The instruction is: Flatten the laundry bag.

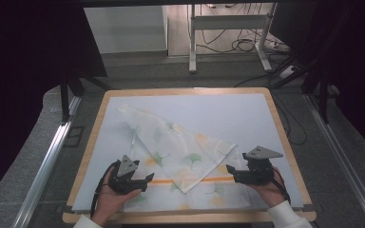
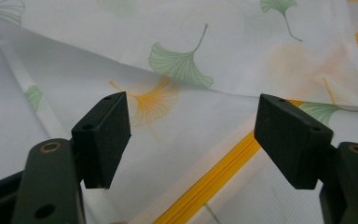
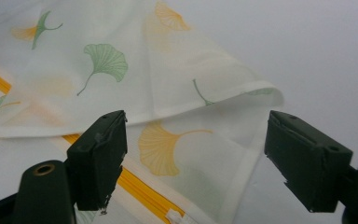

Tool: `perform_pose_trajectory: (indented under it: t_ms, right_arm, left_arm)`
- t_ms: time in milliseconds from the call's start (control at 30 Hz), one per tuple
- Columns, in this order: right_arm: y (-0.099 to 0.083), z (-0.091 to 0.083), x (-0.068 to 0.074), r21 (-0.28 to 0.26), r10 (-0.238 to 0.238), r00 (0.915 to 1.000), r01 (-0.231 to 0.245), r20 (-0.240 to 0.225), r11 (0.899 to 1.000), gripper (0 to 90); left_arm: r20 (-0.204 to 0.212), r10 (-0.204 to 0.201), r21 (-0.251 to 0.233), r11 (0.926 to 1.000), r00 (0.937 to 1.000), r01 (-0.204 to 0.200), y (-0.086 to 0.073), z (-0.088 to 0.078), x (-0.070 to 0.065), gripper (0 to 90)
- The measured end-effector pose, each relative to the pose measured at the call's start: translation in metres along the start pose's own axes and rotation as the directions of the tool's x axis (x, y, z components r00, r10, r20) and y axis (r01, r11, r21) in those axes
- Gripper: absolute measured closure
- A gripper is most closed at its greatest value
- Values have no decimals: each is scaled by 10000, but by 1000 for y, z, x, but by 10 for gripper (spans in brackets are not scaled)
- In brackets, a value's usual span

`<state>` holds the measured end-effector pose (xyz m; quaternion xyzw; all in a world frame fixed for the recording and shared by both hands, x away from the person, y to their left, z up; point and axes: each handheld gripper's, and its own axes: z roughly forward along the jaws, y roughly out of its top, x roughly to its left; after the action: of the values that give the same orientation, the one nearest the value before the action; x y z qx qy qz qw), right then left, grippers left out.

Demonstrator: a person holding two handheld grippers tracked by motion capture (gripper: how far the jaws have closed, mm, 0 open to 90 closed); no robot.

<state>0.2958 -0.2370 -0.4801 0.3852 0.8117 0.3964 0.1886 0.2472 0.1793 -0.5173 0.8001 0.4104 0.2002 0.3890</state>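
Pale table mat [image 1: 247, 109], folded ginkgo-print cloth [image 1: 176, 147], high view shows both claws apart, left claw [image 1: 145, 179], right claw [image 1: 232, 172].

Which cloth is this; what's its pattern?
White cloth with green and orange ginkgo leaves and an orange stripe, clearest in the left gripper view.

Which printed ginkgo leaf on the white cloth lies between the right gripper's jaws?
The large orange ginkgo leaf on the lower layer of the white cloth; the green leaf sits farther up, on the folded flap.
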Motion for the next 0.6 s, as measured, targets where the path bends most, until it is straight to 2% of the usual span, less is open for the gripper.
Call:
perform_pose_trajectory:
  t_ms: [167, 367, 600]
  right_arm:
    - [4, 2, 5, 37, -309, 9995, 310, -72, 9995, 229]
    - [5, 1, 10, -91, -559, 9975, 555, -443, 9984, 243]
    - [8, 4, 15, 71, -631, 9961, 637, -619, 9979, 250]
  left_arm:
    - [23, 38, 31, 10000, 10000, -38, -3, -3, 1, 265]
    - [179, 70, 37, 10000, 9998, -71, -3, -3, -1, 265]
    - [154, 128, 72, 9999, 9998, -129, -4, -2, 0, 267]
